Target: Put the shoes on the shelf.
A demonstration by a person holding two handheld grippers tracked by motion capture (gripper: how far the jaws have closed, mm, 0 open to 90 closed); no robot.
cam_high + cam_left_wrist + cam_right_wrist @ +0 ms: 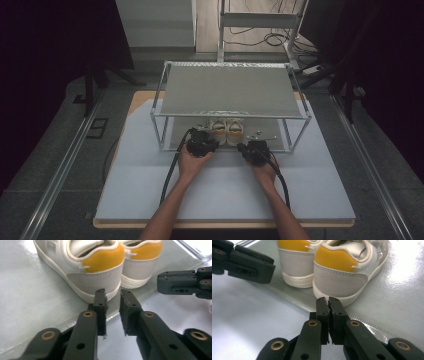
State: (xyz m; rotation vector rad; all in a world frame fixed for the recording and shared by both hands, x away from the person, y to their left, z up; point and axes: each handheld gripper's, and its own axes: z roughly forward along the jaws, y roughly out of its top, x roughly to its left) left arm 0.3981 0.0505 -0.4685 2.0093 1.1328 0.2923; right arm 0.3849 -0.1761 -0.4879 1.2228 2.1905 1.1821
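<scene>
The left gripper (112, 296) has its fingers parted by a narrow gap, with nothing between them. Straight ahead of their tips is the heel of the left shoe (98, 277), close by but not touching; the shoe's long axis runs away from the fingers, toe pointing deeper under the rack. The right gripper (327, 302) has its fingers pressed together on nothing, and the heel of the right shoe (342, 277) sits just beyond them, likewise heel-first. So each hand faces its own shoe, and neither is clearly nearer; the left, already slightly parted, looks the readier to take a heel, though its gap seems too narrow for the heel's width and would probably need to widen.

The two shoes stand side by side, upright, yellow heel tabs facing the person, on the lower shelf (175, 142) of a metal rack (232, 90), whose upper shelf hangs over them and limits any lift. The rack stands on a pale worktop (150, 190). Beyond it, the room is dark, with a stand and loose cables (270, 37) on the floor.
</scene>
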